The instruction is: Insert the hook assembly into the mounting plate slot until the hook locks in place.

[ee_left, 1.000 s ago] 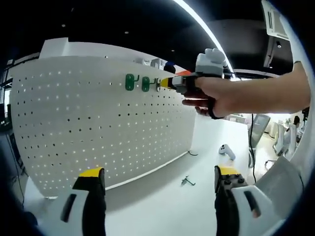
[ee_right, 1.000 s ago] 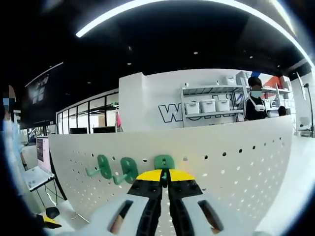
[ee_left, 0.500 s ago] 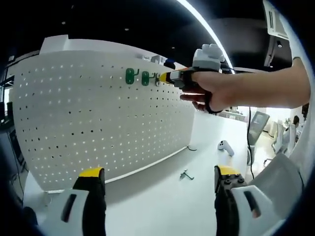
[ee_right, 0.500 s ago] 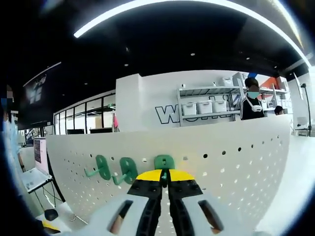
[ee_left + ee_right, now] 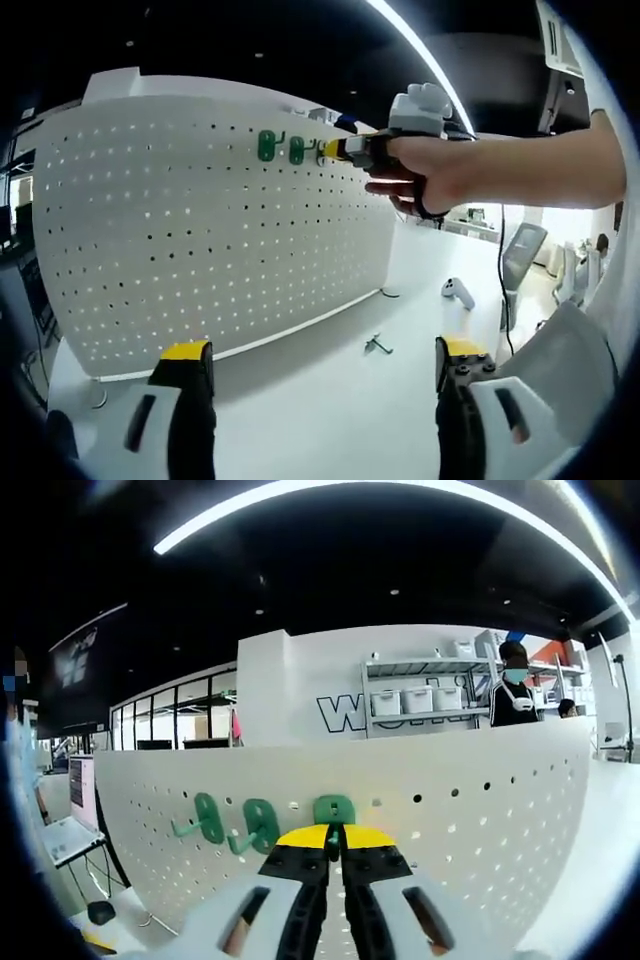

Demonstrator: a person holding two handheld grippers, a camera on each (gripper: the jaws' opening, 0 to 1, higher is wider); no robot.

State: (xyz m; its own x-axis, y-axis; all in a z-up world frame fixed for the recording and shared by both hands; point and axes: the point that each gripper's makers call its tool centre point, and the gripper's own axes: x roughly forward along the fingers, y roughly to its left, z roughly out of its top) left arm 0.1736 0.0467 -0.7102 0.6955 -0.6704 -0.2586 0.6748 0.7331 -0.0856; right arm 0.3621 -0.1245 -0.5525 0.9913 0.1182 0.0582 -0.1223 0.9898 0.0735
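On the left of the right gripper view, two green hooks [image 5: 208,817] [image 5: 260,822] already hanging on the white pegboard [image 5: 480,810], side by side near its top edge. Just right of them, a third green hook [image 5: 334,808], pinched flat between the clenched jaws of the right gripper [image 5: 335,842] and pressed up against the board. Looks like the step of pushing this hook into its holes; cannot tell yet if clicked in all the way.

Far off on the right, shelves with white boxes [image 5: 418,697] and a person [image 5: 516,690] standing behind the board.

Over in the left gripper view, same pegboard [image 5: 200,220] on the left, standing on a white table [image 5: 320,400]. Up near its top, the two hung hooks [image 5: 266,146] [image 5: 297,150], then the right gripper [image 5: 345,150] held by a hand [image 5: 420,180]. Down low, the left gripper [image 5: 320,365] with jaws spread wide, holding nothing. Between them, farther off on the table, one small spare hook [image 5: 377,346] lying loose.

Next move, most likely: press straight in until snug, then let go gently and check for no wobble.
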